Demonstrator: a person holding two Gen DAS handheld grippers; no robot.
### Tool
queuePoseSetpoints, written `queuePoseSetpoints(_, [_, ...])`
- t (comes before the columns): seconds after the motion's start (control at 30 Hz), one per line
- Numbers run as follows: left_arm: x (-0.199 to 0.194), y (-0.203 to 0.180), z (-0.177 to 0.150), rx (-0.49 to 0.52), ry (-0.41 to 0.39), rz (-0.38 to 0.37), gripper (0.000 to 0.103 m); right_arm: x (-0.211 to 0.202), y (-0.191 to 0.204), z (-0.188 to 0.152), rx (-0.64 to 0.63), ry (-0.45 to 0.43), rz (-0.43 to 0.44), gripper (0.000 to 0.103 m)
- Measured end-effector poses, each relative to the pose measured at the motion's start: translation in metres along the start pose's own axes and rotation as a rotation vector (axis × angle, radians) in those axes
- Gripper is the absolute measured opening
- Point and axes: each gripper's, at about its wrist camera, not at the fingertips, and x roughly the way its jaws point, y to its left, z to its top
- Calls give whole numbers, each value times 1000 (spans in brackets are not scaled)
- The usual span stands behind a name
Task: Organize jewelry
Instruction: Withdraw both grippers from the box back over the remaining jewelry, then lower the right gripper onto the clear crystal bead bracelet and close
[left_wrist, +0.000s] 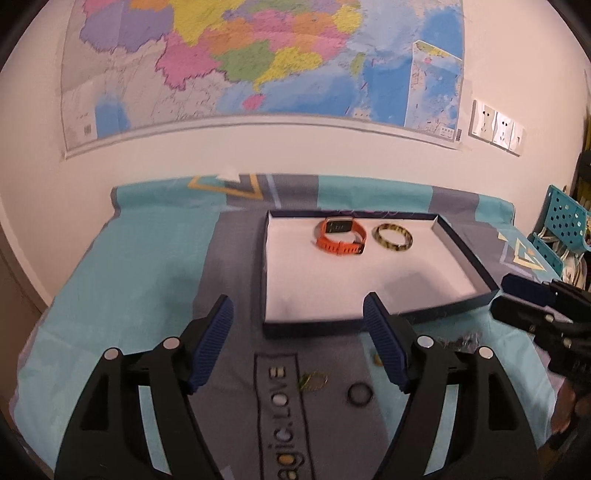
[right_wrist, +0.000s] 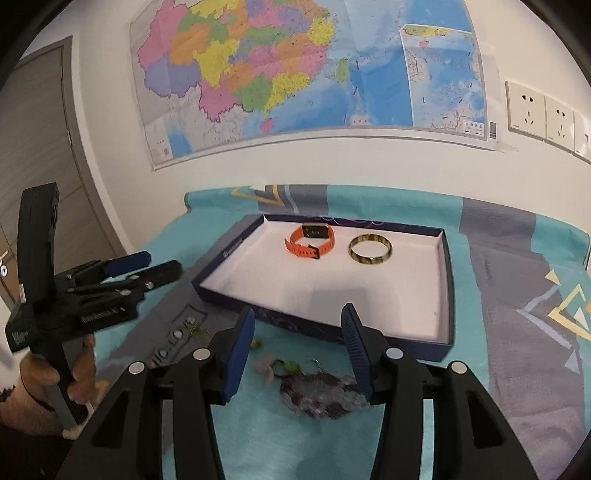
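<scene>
A dark blue tray (left_wrist: 476, 269) (right_wrist: 229, 266) with a white lining holds an orange watch (left_wrist: 341, 236) (right_wrist: 312, 239) and a yellow-black bangle (left_wrist: 393, 237) (right_wrist: 370, 250). My left gripper (left_wrist: 297, 314) is open and empty, just before the tray's near edge. Below it on the cloth lie a dark ring (left_wrist: 359, 394) and a gold-green leaf piece (left_wrist: 313, 381). My right gripper (right_wrist: 298, 325) is open and empty above a beaded piece with flowers (right_wrist: 321, 395). The left gripper also shows in the right wrist view (right_wrist: 144, 267), and the right gripper shows in the left wrist view (left_wrist: 517, 295).
A teal and grey cloth (left_wrist: 147, 280) (right_wrist: 517, 295) covers the table against a white wall with a map (left_wrist: 258, 55). A teal perforated basket (left_wrist: 561, 225) stands at the far right. A door (right_wrist: 33, 147) is at the left.
</scene>
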Motion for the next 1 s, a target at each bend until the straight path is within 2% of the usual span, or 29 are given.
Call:
queuePoseSetpoints(0.2, [-3, 12, -15, -11, 10, -58, 72, -8, -22, -12, 9, 20, -4, 47])
queuePoseSetpoints(0.47, [3, 4, -38, 24, 47, -136, 72, 2, -37, -33, 48, 107, -4, 47])
queuePoseSetpoints(0.83, [12, 8, -53, 19, 80, -171, 72, 20, -38, -34, 32, 166, -21, 47])
queuePoseSetpoints(1.0, [16, -4, -53, 75, 102, -182, 72, 25, -42, -41, 49, 180, -19, 47])
